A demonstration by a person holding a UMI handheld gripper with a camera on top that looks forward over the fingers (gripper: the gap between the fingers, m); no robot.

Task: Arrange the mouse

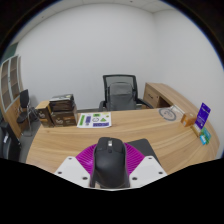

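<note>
Now the tongs [109,170] closed on a black mouse [109,160], above the wooden desk [90,140].

Bright, even overhead light; soft shadows, no glare. Strong fisheye: desk [70,140] edge & walls bow toward the rim. Mostly sharp.
</note>
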